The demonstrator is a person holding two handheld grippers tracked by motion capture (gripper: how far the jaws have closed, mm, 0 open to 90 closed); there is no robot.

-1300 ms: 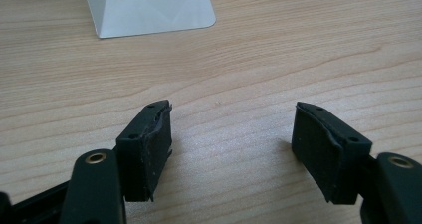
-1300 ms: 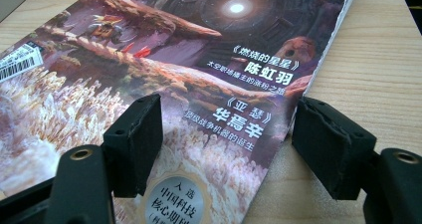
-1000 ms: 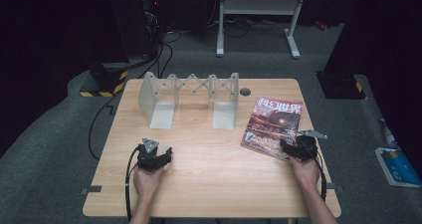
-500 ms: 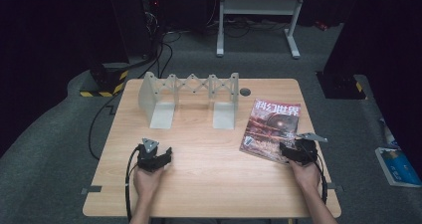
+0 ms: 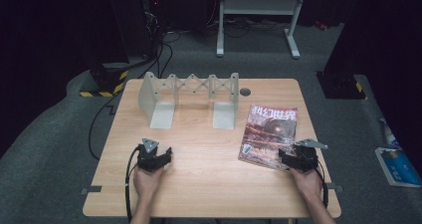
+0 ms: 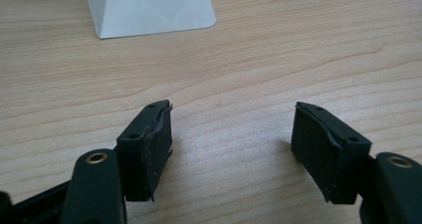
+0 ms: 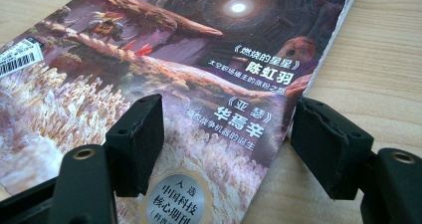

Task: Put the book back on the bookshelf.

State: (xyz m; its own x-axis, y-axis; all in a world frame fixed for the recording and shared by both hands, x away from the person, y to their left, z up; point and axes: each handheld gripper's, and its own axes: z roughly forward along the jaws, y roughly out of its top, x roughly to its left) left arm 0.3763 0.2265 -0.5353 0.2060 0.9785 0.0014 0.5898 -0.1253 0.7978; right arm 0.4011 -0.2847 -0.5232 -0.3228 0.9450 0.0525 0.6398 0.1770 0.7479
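A pale wooden table [image 5: 209, 184] with a fine straight grain and rounded corners stood on grey carpet. At its far side sat a light grey metal book rack [image 5: 189, 97], made of flat upright end plates joined by a criss-cross folding lattice, with smooth flat feet resting on the wood.

A glossy magazine [image 5: 268, 134] lay flat on the right part of the table, near the rack's right foot. Its cover was dark reddish-brown with pale feathery shapes, white Chinese lettering and a round silver sticker near the bottom edge.

The right gripper [image 5: 297, 157], black and blocky with a grey three-cornered plate on top, rested at the magazine's near right corner. In the right gripper view its two black rubber-faced jaws stood wide apart, one above the cover and one just past the magazine's edge over bare wood; they pinched nothing.

The left gripper [image 5: 154, 158] sat on the near left of the table, well apart from the magazine. In the left gripper view its jaws also stood wide apart over bare wood, holding nothing.
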